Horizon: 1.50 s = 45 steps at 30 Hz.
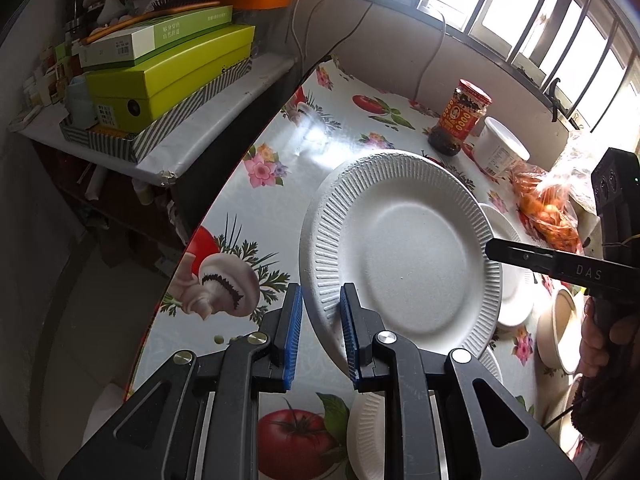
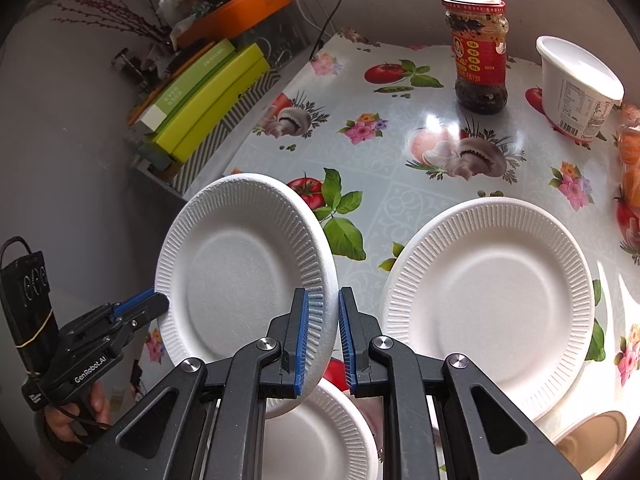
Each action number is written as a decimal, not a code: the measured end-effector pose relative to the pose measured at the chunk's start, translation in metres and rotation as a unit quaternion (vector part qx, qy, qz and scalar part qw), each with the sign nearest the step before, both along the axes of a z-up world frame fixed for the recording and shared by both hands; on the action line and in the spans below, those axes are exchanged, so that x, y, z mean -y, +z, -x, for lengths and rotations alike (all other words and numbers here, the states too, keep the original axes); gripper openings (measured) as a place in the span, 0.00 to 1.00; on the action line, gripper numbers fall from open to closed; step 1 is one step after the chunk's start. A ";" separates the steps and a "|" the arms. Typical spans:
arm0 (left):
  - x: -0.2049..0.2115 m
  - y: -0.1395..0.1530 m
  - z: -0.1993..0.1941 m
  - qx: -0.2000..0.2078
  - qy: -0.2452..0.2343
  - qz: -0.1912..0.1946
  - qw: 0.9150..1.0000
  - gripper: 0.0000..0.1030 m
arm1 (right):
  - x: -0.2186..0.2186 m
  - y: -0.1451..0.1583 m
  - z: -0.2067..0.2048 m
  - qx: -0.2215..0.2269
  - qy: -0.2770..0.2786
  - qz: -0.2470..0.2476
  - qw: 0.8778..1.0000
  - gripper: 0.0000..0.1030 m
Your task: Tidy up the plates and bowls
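A white ribbed paper plate (image 1: 404,252) is held tilted above the table between both grippers; it also shows in the right wrist view (image 2: 240,264). My left gripper (image 1: 320,336) is closed on its near rim. My right gripper (image 2: 323,340) straddles the opposite rim, jaws narrowly apart around the edge. A second white plate (image 2: 492,296) lies flat on the table to the right. A third plate (image 2: 320,436) lies under the held one. A beige bowl (image 1: 558,328) sits at the right, also in the right wrist view (image 2: 592,436).
A chili sauce jar (image 2: 478,52) and a white tub (image 2: 576,84) stand at the table's back. A bag of oranges (image 1: 548,208) lies at the right. Green boxes (image 1: 168,76) are stacked on a side shelf left of the table edge.
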State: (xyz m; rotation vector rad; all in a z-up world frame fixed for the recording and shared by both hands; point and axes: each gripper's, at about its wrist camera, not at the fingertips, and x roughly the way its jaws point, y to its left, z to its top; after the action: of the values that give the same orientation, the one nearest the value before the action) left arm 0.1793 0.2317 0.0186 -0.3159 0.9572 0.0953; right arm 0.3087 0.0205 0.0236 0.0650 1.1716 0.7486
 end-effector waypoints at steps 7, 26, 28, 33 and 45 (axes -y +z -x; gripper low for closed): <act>0.016 -0.003 0.020 -0.004 -0.011 0.000 1.000 0.20 | 0.019 0.000 0.025 0.001 0.001 0.002 1.000 0.15; 0.050 -0.024 0.059 -0.021 -0.030 0.006 0.999 0.20 | 0.059 -0.015 0.080 -0.005 -0.005 0.010 1.000 0.15; 0.052 -0.025 0.062 -0.021 -0.032 0.006 0.999 0.20 | 0.061 -0.016 0.082 -0.005 -0.005 0.011 1.000 0.15; 0.054 -0.026 0.068 -0.022 -0.030 0.006 0.999 0.20 | 0.064 -0.016 0.087 -0.004 -0.002 0.010 1.000 0.15; 0.060 -0.031 0.076 -0.031 -0.029 0.005 0.999 0.20 | 0.069 -0.026 0.099 -0.014 -0.002 0.016 1.000 0.15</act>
State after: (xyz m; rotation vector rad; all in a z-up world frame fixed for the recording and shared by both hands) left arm 0.1033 0.1718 -0.0121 -0.2959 1.0275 0.0462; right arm 0.2094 -0.0482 -0.0019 0.0518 1.2097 0.7277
